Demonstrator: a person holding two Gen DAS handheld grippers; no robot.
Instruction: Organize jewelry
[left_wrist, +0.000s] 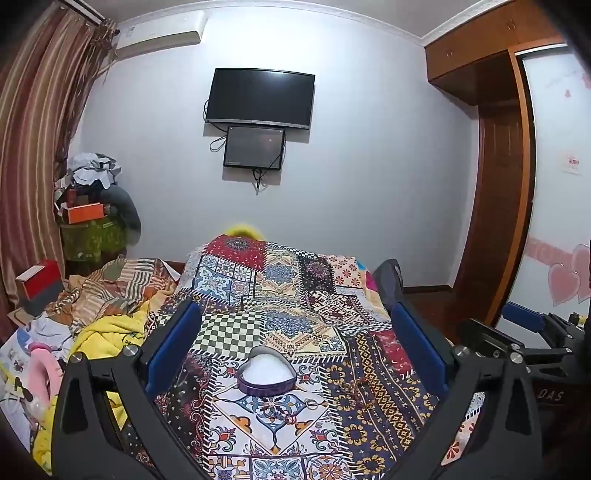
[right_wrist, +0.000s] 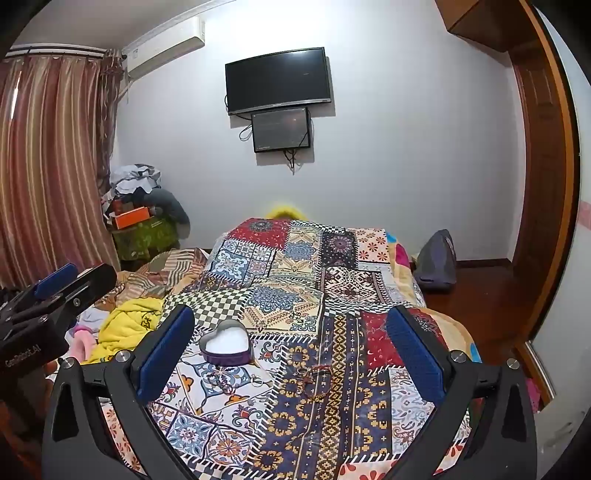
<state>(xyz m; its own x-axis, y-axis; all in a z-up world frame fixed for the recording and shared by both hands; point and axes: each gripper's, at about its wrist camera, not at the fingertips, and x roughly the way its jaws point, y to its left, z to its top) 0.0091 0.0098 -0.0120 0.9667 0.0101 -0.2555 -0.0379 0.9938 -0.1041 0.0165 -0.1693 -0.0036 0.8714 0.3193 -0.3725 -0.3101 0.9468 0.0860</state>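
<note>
A heart-shaped purple box (left_wrist: 266, 373) with white lining sits open on the patterned bedspread (left_wrist: 280, 295); it also shows in the right wrist view (right_wrist: 226, 342). A thin red-brown bracelet (left_wrist: 356, 393) lies right of the box, seen too in the right wrist view (right_wrist: 314, 380). A dark beaded piece (right_wrist: 221, 384) and a small ring (right_wrist: 257, 380) lie just in front of the box. My left gripper (left_wrist: 295, 343) is open and empty, above the box. My right gripper (right_wrist: 291, 347) is open and empty, above the bracelet.
Crumpled yellow clothing (left_wrist: 107, 332) and striped bedding (left_wrist: 122, 284) lie left of the spread. A red box (left_wrist: 38, 284) sits at the far left. A dark bag (right_wrist: 436, 262) stands on the floor right of the bed. A wooden wardrobe (left_wrist: 495, 184) is at right.
</note>
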